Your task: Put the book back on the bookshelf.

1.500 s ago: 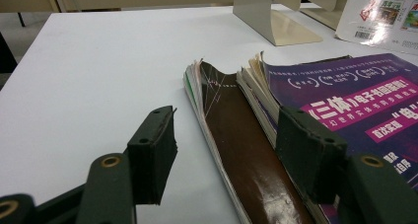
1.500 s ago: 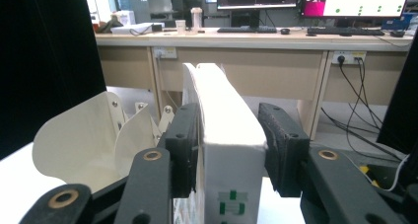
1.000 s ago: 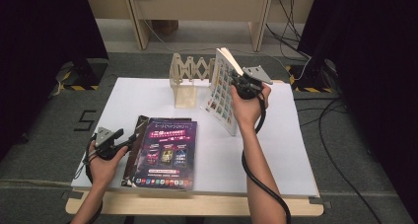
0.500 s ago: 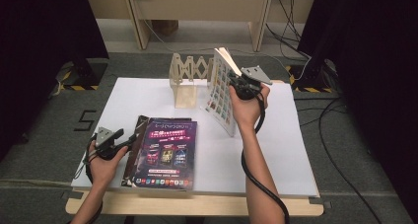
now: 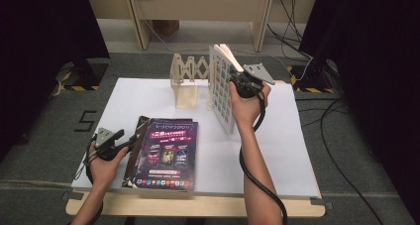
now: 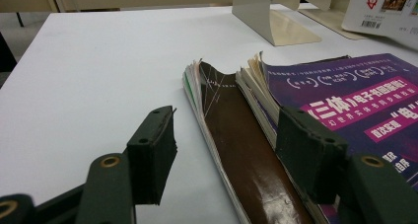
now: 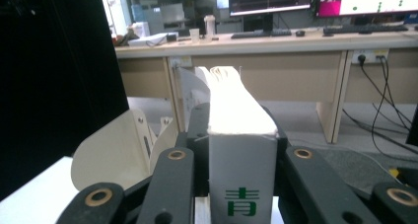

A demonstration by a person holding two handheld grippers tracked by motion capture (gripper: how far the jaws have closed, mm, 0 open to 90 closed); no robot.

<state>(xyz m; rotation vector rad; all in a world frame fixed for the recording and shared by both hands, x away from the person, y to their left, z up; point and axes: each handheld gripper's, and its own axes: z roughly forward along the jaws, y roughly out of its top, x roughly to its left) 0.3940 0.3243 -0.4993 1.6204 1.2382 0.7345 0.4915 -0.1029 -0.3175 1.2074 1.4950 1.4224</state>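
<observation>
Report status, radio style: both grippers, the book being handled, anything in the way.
Right gripper shut on upright white book, beside the wooden rack. Left gripper open, jaws astride the flat books' spines. Nothing in the way.

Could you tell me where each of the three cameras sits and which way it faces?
High view: above the person's side, looking forward and down at the table; both forearms show.
Left gripper view: rides the left gripper, low over the table, facing the purple book; open jaws show.
Right gripper view: rides the right gripper, facing desks; jaws clamp the white book.
Shared: both books appear from above.
</observation>
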